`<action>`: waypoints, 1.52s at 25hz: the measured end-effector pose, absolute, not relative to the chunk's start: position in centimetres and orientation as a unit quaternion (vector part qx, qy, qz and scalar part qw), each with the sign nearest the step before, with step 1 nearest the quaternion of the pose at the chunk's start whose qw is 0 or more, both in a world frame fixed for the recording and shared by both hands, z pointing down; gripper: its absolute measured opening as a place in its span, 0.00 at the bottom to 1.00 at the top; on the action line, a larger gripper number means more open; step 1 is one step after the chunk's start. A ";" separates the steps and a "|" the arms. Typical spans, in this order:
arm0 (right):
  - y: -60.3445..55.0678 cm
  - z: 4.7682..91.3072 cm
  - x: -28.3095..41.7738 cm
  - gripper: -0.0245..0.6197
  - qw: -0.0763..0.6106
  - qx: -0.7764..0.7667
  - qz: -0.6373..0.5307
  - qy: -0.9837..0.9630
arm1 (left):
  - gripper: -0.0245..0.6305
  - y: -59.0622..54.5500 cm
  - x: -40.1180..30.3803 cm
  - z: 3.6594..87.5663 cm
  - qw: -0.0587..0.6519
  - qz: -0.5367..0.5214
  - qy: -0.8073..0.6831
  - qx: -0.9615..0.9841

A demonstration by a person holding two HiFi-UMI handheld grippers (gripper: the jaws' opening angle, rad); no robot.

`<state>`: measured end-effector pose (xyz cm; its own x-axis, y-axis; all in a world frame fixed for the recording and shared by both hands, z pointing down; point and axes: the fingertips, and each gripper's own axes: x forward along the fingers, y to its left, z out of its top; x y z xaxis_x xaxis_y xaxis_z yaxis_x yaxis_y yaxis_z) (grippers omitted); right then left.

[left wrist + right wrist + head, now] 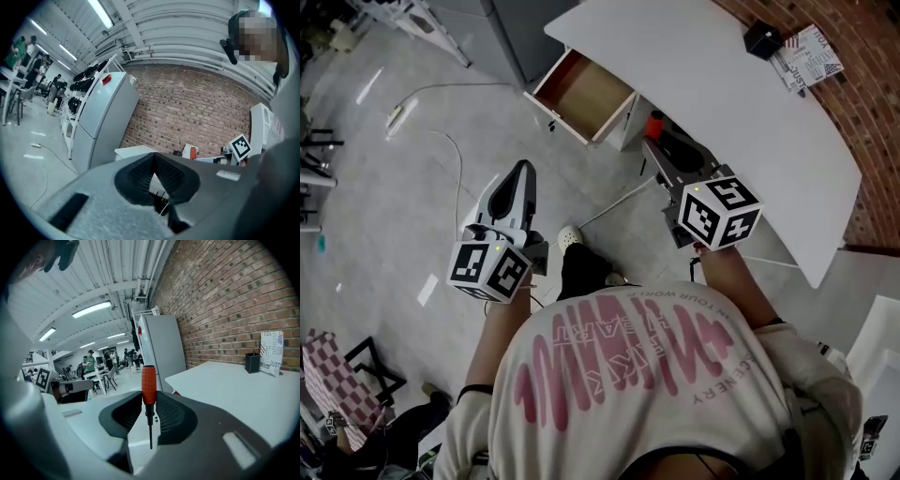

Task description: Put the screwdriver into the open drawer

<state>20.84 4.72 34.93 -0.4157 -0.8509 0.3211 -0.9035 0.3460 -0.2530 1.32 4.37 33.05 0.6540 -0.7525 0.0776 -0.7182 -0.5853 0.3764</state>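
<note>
Left of the open drawer (pixel 581 94) and well short of it, my left gripper (pixel 522 169) is clenched on nothing. Just right of the drawer, my right gripper (pixel 659 148) grasps the screwdriver (pixel 148 383), its orange handle standing above the jaws.

White rectangular table (pixel 750 122) along red brick wall (pixel 862 112); small black box (pixel 762 39) beside printed booklet (pixel 808 56) on its wall-side end; open wooden-floored drawer (pixel 586 98) below opposite corner; orange-handled screwdriver (pixel 654 124) between right gripper (pixel 664 142) jaws, just right of drawer.
</note>
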 end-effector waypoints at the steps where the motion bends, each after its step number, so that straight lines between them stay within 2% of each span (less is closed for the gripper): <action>1: 3.9 35.0 20.8 0.21 0.065 0.540 0.201 -0.815 | 0.04 3.4 1.2 32.9 0.191 -0.044 -0.410 0.891; 18: -11.2 34.7 16.8 0.20 0.055 0.575 0.174 -0.797 | 0.04 -11.9 -2.8 32.1 0.163 -0.025 -0.368 0.915; 31: -15.1 46.3 15.2 0.20 0.132 0.558 0.225 -0.788 | 0.04 -13.9 -4.5 43.8 0.257 0.036 -0.395 0.881; 38: -20.4 50.1 15.0 0.20 0.137 0.539 0.242 -0.795 | 0.04 -17.7 -4.2 46.1 0.274 0.054 -0.411 0.868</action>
